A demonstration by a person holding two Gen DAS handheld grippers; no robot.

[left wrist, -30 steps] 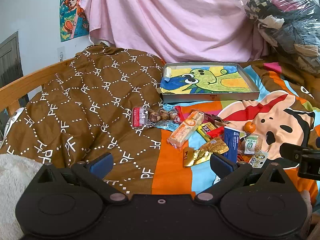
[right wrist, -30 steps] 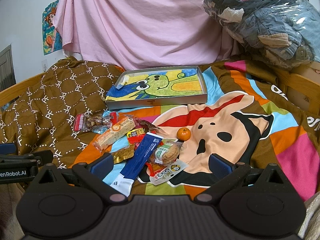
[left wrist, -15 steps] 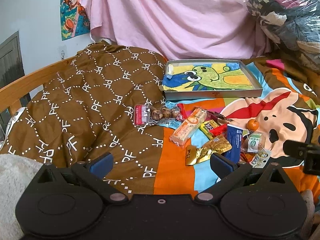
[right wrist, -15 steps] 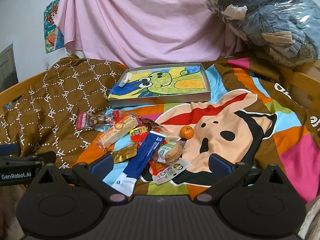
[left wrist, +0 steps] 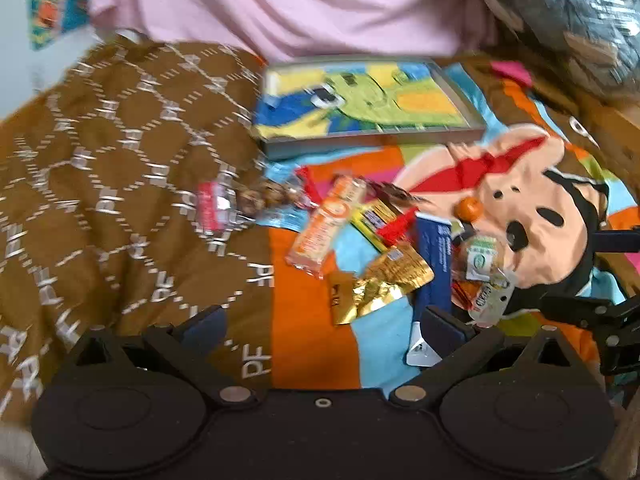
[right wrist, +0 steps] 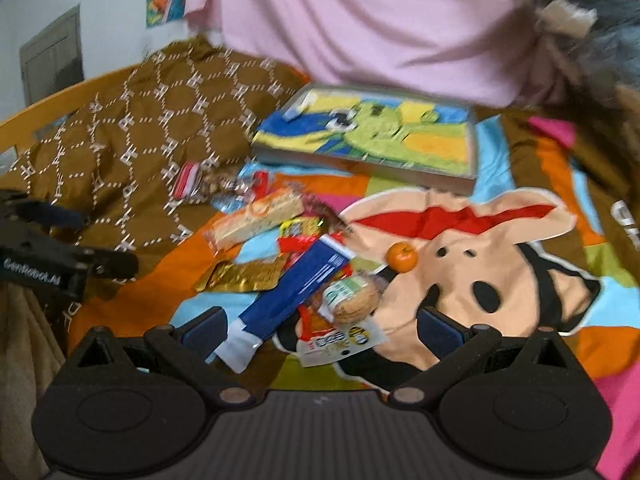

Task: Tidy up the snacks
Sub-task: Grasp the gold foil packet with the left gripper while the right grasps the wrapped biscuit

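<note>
A pile of snacks lies on the bed: an orange-white wafer bar [left wrist: 326,226] [right wrist: 256,220], a gold foil pack [left wrist: 378,284] [right wrist: 244,276], a long blue pack [right wrist: 296,292] [left wrist: 434,256], a round biscuit pack [right wrist: 352,296] [left wrist: 482,256], a small orange [right wrist: 401,257] [left wrist: 467,209] and a clear bag of nuts [left wrist: 248,200] [right wrist: 208,180]. A shallow grey tray [left wrist: 372,142] [right wrist: 360,170] with a cartoon picture sits behind them. My left gripper [left wrist: 324,330] is open just short of the gold pack. My right gripper [right wrist: 320,330] is open, with the blue pack's end and biscuit pack between its fingers.
A brown patterned quilt [left wrist: 112,168] covers the left side, a cartoon bedspread [right wrist: 500,248] the right. A pink sheet [left wrist: 280,4] hangs behind. A plastic-wrapped bundle of bedding [left wrist: 580,12] sits at the back right. A wooden bed rail [right wrist: 44,112] runs along the left.
Both grippers have moved forward and down toward the snack pile, which looks larger and closer now. Both views are motion-blurred. The jaws stay open.
</note>
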